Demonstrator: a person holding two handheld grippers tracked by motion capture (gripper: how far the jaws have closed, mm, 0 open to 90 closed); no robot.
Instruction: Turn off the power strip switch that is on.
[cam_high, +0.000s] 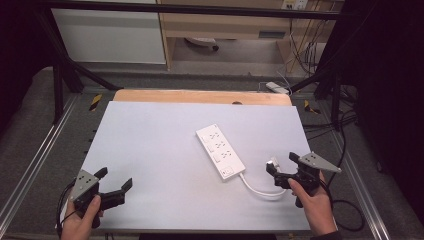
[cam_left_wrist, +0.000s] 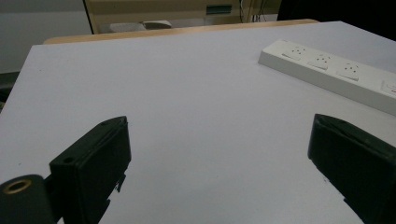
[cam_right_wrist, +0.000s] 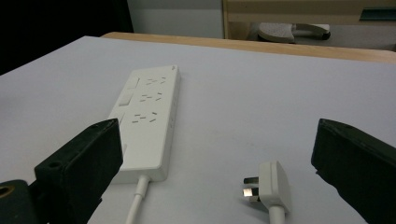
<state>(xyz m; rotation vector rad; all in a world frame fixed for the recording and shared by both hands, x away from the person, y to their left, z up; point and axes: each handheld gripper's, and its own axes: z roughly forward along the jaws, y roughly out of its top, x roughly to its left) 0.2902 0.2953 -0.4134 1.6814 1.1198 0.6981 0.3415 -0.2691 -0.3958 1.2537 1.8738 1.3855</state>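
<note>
A white power strip (cam_high: 220, 151) lies slanted near the middle of the pale table (cam_high: 150, 140). Its white cord (cam_high: 260, 190) curls to a white plug (cam_high: 273, 163) lying on the table at the right. In the right gripper view the plug (cam_right_wrist: 273, 185) lies with its prongs toward the strip (cam_right_wrist: 147, 116), between the wide-apart jaws. My right gripper (cam_high: 283, 165) is open just around the plug, not touching it. My left gripper (cam_high: 114, 179) stands open at the near left over bare table. The strip's end (cam_left_wrist: 327, 70) shows at the far right of the left gripper view.
A wooden edge (cam_high: 200, 96) runs along the table's far side. Metal frame rails (cam_high: 35, 160) flank the table. Another white power strip (cam_high: 276, 88) and cables lie on the floor beyond the far right corner. A wooden cabinet (cam_high: 225, 25) stands behind.
</note>
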